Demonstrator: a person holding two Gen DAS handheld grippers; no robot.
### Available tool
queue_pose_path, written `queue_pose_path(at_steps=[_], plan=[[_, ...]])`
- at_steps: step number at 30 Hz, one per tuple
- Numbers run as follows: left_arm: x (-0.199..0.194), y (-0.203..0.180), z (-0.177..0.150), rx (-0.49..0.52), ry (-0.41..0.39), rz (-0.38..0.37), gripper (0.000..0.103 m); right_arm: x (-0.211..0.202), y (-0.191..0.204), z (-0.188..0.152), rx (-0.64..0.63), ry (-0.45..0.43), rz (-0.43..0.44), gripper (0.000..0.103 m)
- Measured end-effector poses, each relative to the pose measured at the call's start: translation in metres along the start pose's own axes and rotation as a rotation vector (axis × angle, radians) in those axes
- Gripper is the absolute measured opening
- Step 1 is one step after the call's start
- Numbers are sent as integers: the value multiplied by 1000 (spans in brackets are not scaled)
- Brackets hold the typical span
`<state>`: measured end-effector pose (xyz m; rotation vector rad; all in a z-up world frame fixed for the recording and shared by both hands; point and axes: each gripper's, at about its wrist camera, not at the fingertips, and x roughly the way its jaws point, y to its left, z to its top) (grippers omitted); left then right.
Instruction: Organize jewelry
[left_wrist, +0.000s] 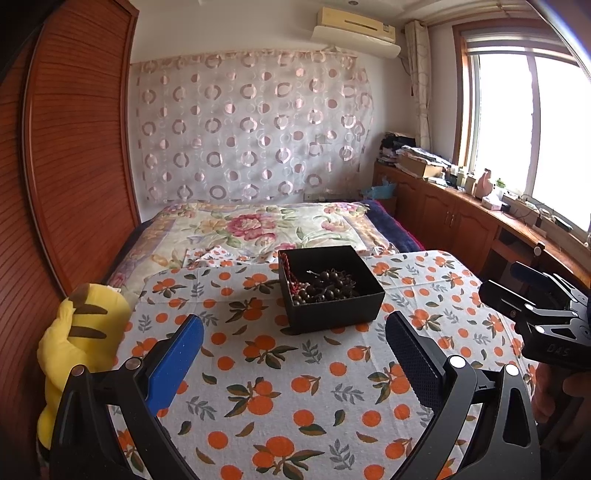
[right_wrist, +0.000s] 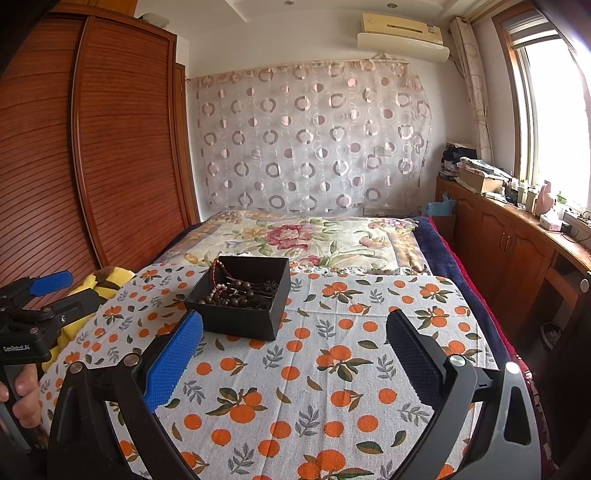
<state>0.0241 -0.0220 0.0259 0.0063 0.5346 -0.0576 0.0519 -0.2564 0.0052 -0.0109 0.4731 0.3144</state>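
A black open box (left_wrist: 334, 308) stands on the orange-print tablecloth (left_wrist: 280, 398), near the far edge of the table. It holds dark wooden bead strings (left_wrist: 328, 286) and a red bead strand (left_wrist: 287, 266) that hangs over its left wall. My left gripper (left_wrist: 295, 332) is open and empty, just short of the box. In the right wrist view the box (right_wrist: 240, 317) sits ahead to the left, with the beads (right_wrist: 236, 291) inside. My right gripper (right_wrist: 295, 332) is open and empty, to the right of the box. The right gripper also shows in the left wrist view (left_wrist: 535, 295).
A yellow striped plush toy (left_wrist: 74, 347) lies at the table's left edge. A bed with a floral cover (left_wrist: 258, 225) is behind the table. A wooden wardrobe (left_wrist: 74, 147) stands left; a cluttered wooden counter (left_wrist: 480, 206) runs under the window at right.
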Motion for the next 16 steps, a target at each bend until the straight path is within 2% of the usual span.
queue_pose_path(at_steps=[16], plan=[[-4,-3,2,-1,-5,0,95,-1,1,1,1,-5,-1,100]])
